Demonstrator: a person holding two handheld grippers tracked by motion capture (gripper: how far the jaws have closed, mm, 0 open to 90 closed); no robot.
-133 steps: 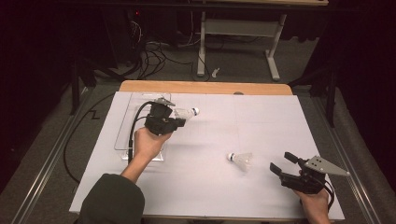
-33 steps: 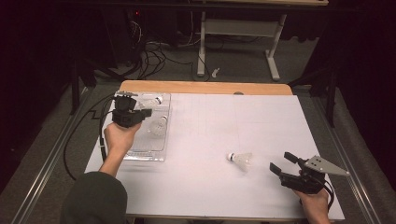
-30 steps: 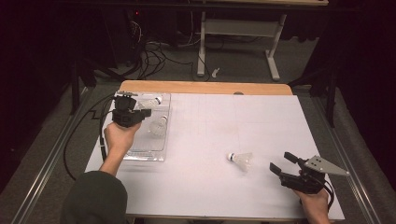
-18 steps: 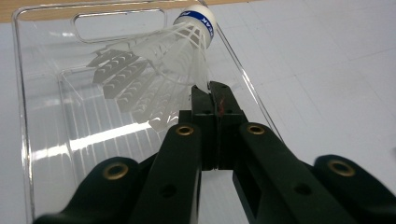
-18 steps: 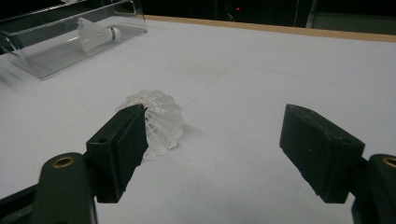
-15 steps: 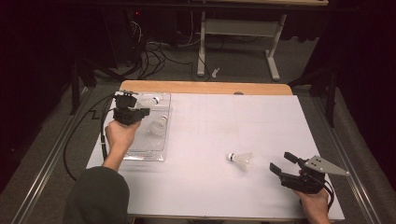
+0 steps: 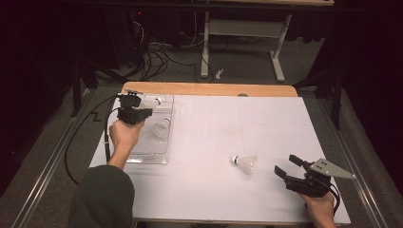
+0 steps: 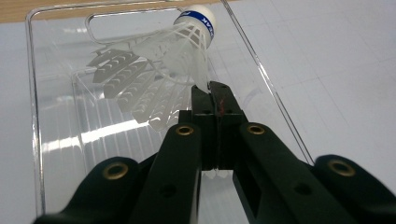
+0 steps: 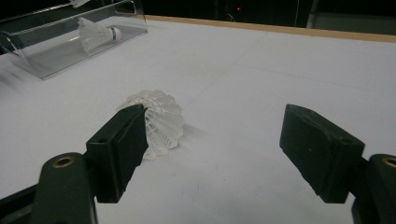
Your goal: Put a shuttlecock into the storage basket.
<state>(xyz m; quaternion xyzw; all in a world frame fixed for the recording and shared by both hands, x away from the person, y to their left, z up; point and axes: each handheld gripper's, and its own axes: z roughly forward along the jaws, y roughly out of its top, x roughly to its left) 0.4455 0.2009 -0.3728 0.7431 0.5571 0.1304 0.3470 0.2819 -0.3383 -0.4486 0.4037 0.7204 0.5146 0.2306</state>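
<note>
My left gripper (image 7: 142, 111) (image 8: 212, 91) is shut on the skirt edge of a white shuttlecock (image 7: 153, 101) (image 8: 187, 46), whose blue-banded cork points away from the jaws. It hangs over the far end of a clear plastic tray (image 7: 142, 159) (image 8: 32, 93). A second shuttlecock (image 7: 160, 129) (image 9: 95, 32) lies inside the tray. A third shuttlecock (image 7: 244, 163) (image 9: 159, 121) rests on the white table, just ahead of my right gripper (image 7: 286, 164) (image 9: 212, 140) and near its left jaw. That gripper is open and holds nothing.
The white sheet (image 7: 228, 123) covers the table, with a wooden edge (image 7: 209, 89) at the far side. A black cable (image 7: 76, 152) loops off the left edge. A metal frame (image 7: 237, 28) and wires stand on the floor beyond the table.
My left gripper carried its shuttlecock left from the table beside the tray to over the tray's far end. Over the last second it barely shifted. The right gripper stayed still.
</note>
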